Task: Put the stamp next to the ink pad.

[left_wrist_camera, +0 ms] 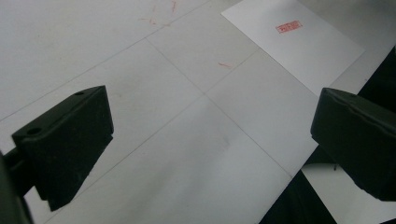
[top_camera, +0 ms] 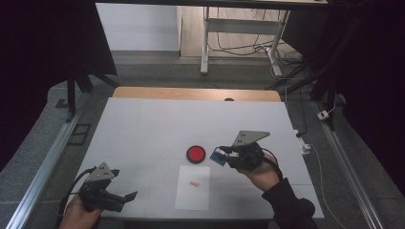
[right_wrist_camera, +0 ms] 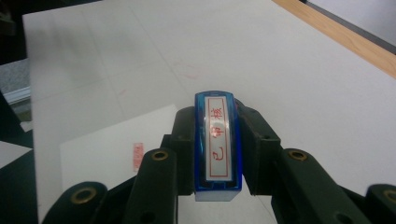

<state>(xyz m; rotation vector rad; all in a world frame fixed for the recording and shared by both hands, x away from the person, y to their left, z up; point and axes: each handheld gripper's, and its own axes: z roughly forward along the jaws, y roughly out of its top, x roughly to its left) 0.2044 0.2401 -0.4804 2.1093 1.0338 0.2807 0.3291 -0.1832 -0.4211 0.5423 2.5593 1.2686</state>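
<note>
Blue stamp (right_wrist_camera: 218, 147) is sitting clamped between the jaws of the right gripper (top_camera: 224, 155), its red-lettered label facing the right gripper view. In the high view the person's right hand (top_camera: 262, 174) is holding that gripper above the white table (top_camera: 143, 129), with the stamp just right of the round red ink pad (top_camera: 196, 153) and apart from it. A white sheet of paper (top_camera: 193, 193) is lying on the table near the front edge, below the ink pad, bearing a small red stamped mark (top_camera: 194, 183). The left gripper (top_camera: 125, 196) is hovering low at the near left corner of the table, well apart from the paper, its jaws spread wide and gripping nothing.
</note>
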